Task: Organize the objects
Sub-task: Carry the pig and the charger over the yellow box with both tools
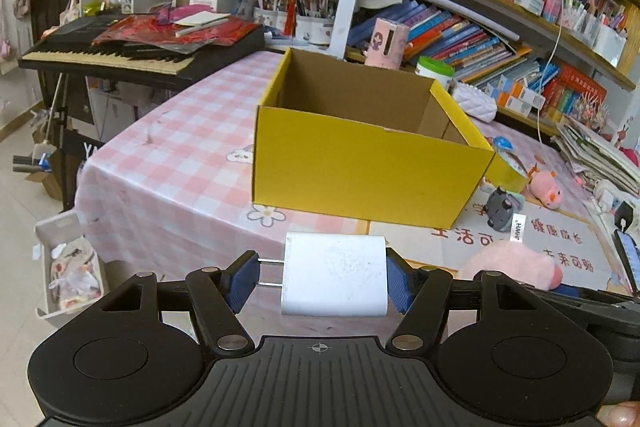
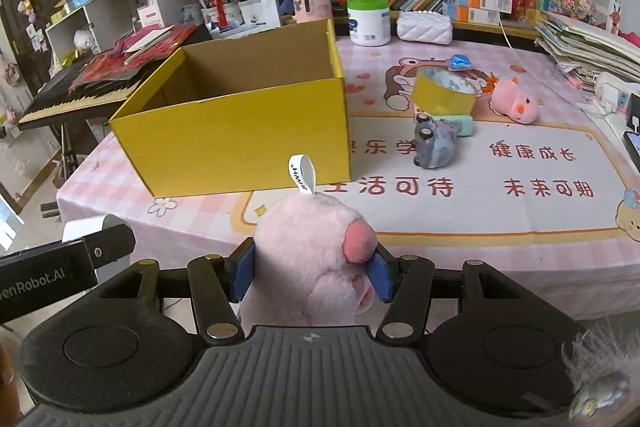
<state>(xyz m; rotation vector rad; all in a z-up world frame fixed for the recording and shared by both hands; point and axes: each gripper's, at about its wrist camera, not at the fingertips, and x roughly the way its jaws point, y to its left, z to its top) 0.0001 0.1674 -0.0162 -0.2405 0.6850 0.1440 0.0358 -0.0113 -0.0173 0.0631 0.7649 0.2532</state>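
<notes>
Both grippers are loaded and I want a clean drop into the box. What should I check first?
1. Left gripper grips white charger: cannot tell; a pad meets the prongs, not the body.
2. Right gripper holds pink plush: ok.
3. Yellow box open, upright: ok.
4. Box has room: ok, no contents seen.
5. Grippers over box: not ok, both short of it.
6. Grippers apart: cannot tell.
</notes>
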